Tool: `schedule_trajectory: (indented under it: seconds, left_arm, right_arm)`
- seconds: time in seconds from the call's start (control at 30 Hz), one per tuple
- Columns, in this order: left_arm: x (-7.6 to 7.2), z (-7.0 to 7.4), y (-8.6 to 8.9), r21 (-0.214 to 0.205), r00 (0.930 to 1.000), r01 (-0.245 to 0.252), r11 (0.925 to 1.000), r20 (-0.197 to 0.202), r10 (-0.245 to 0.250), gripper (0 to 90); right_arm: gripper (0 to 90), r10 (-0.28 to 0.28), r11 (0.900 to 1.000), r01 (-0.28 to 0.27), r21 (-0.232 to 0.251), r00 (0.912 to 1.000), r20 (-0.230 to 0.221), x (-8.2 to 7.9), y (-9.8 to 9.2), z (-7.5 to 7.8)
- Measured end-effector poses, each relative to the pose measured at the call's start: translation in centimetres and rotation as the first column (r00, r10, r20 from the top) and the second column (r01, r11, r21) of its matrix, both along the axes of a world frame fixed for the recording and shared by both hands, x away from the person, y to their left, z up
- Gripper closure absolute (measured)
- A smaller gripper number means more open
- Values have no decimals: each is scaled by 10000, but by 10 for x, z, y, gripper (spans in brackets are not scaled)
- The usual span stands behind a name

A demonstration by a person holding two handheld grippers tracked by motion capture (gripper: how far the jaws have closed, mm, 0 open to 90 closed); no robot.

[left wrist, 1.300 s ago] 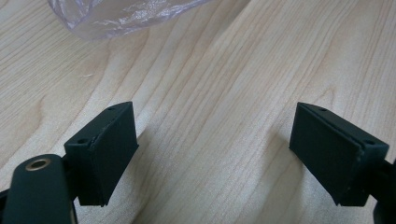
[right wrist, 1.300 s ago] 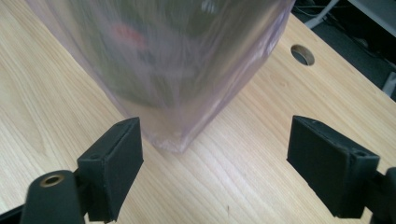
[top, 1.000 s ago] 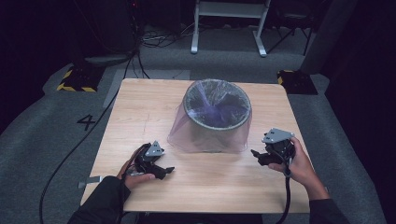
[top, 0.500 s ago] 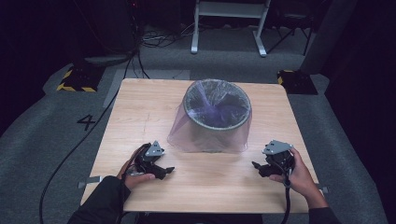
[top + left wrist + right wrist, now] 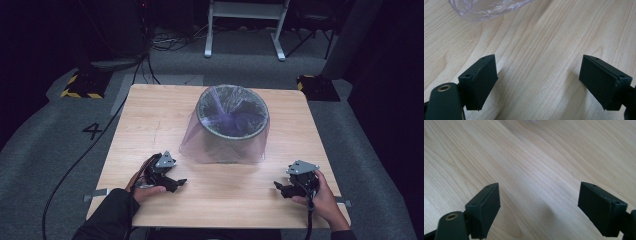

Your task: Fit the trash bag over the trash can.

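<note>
At the near edge of the wooden table [image 5: 150,115] the person's two hands rested on the boards, each holding a gripper; the left gripper [image 5: 176,182] lay at the near left, its black jaws spread wide with nothing but bare wood between them, as the left gripper view [image 5: 537,75] confirmed; the left hand [image 5: 145,186] emerged from a dark sleeve [image 5: 107,217] at the bottom edge; the right gripper [image 5: 280,187] sat at the near right, grey three-cornered plate uppermost, and its own view [image 5: 539,200] likewise showed the jaws standing apart over bare wood, gripping nothing; the right hand [image 5: 322,200] was wrapped round its body, a cable trailing toward the table edge. Further in, near the table's middle, stood the waste bin [image 5: 232,127], upright and lined with a translucent purple plastic bag [image 5: 200,145]; the bag was turned over the rim and hung down the outside in a loose skirt that spread onto the tabletop; a corner of that film appeared in the left gripper view [image 5: 486,8], ahead of the jaws and apart from them; both grippers lay well short of the bin. Beyond the table lay grey carpet [image 5: 50,145] bearing a black numeral 4 [image 5: 93,131], two yellow-and-black striped blocks [image 5: 80,86], and a white metal frame [image 5: 245,27] at the far side.
</note>
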State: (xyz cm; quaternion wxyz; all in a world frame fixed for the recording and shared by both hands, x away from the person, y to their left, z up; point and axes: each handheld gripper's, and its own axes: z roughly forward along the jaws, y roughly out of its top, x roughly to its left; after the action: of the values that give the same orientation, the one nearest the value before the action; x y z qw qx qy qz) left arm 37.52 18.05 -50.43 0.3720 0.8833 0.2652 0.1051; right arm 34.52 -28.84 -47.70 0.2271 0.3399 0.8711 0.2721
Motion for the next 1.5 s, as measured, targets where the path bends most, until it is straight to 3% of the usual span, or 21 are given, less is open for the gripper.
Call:
schedule_trajectory:
  seconds: [0.27, 0.37, 0.53, 1.1, 1.5]
  left_arm:
    - [0, 0, 0, 4, 10000, 11, 10000, 12, -11, 144]
    - [0, 0, 0, 2, 10000, -2, 10000, 5, 2, 145]
    - [0, 0, 0, 0, 10000, -4, 10000, 1, 4, 144]
    - [0, 0, 0, 0, 10000, -2, 10000, 2, 2, 144]
    - [1, 0, -1, 55, 10000, 86, 9999, -27, -86, 135]
  right_arm:
    - [177, -701, 9940, 715, 834, 9974, -193, -6, -20, -15]
    - [166, -890, 9878, 877, 1285, 9960, 42, -10, -29, -19]
    - [151, -1341, 9604, 1397, 2411, 9902, -395, -11, -46, -27]
    - [151, -1857, 9515, 1902, 2419, 9817, -414, -23, -66, -27]
    - [148, -1921, 9502, 1962, 2420, 9805, -404, -23, -66, -27]
